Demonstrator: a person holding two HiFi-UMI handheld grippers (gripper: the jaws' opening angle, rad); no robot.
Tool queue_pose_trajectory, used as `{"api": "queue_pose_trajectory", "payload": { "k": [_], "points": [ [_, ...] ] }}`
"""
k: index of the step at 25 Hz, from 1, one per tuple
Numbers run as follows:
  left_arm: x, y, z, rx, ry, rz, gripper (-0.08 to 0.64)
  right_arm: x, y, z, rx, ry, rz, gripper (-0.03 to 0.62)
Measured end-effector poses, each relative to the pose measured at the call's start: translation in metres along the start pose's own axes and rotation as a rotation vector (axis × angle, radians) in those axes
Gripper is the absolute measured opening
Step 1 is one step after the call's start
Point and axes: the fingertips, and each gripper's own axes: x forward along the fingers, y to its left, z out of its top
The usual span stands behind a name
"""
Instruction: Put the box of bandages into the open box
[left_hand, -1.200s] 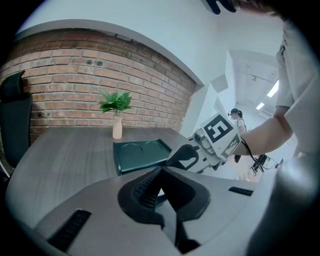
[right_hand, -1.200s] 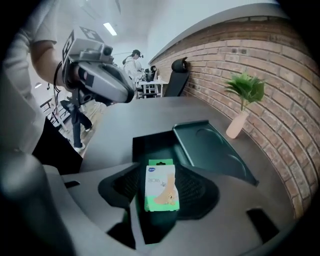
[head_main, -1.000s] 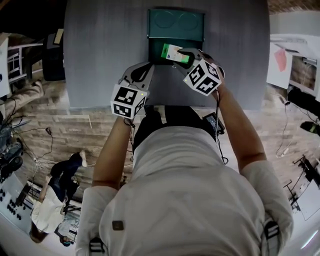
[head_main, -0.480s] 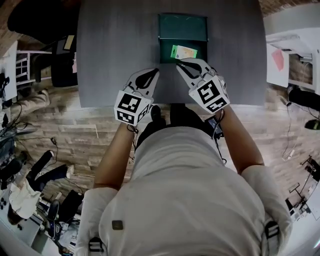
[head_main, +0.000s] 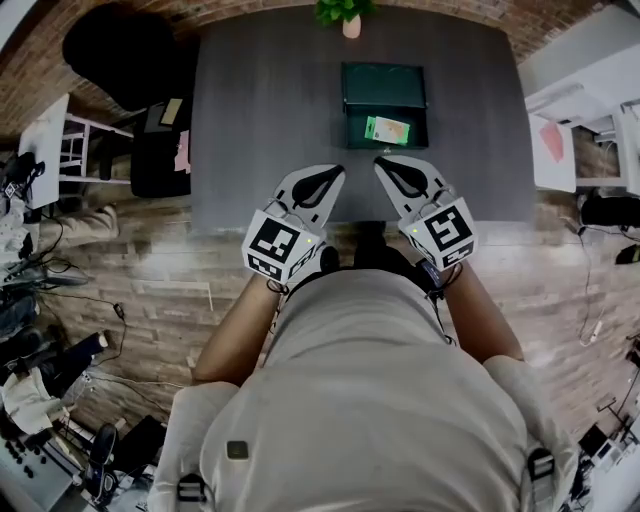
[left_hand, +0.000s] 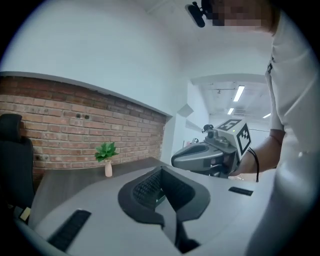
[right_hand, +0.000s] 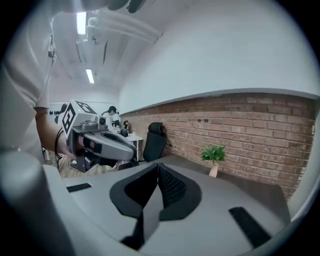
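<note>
The box of bandages (head_main: 387, 129), green and white, lies inside the open dark-green box (head_main: 356, 128) on the grey table, its lid (head_main: 384, 84) folded back behind it. My right gripper (head_main: 385, 163) is shut and empty, a short way in front of the box near the table's front edge. Beside it, my left gripper (head_main: 331, 172) is also shut with nothing in it. In the left gripper view the jaws (left_hand: 162, 192) meet, with the right gripper (left_hand: 210, 155) beside them. The right gripper view shows shut jaws (right_hand: 157, 187) and the left gripper (right_hand: 100, 142).
A small potted plant (head_main: 345, 12) stands at the table's far edge, against a brick wall (right_hand: 250, 125). A black chair (head_main: 125, 55) is off the table's far left corner. White desks flank the table (head_main: 260, 110) on both sides.
The right gripper let go of the bandage box, which now rests in the open box, and its jaws closed. Both grippers drew back toward the person.
</note>
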Motion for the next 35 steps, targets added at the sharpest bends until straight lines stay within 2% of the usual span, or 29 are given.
{"api": "queue_pose_trajectory", "payload": {
  "k": [5,10,17,24,29,35],
  "points": [
    [-0.039,-0.024,0.029,0.031,-0.078,-0.025,0.015,-0.03,0.034,0.04,-0.044,-0.099,-0.048,0.021],
    [-0.065,-0.04,0.032,0.039,-0.1,-0.06,0.015,-0.049,0.059,0.057,-0.062,-0.136,-0.097,0.021],
    [-0.08,-0.062,0.034,0.058,-0.109,-0.111,0.015,-0.079,0.078,0.053,-0.039,-0.13,-0.159,0.021],
    [-0.075,-0.102,0.038,0.079,-0.105,-0.137,0.015,-0.117,0.083,0.047,0.042,-0.091,-0.191,0.021],
    [-0.067,-0.144,0.048,0.083,-0.126,-0.128,0.015,-0.156,0.08,0.04,0.044,-0.116,-0.175,0.021],
    [-0.052,-0.201,0.053,0.082,-0.133,-0.07,0.015,-0.22,0.068,0.022,0.047,-0.145,-0.139,0.021]
  ]
}}
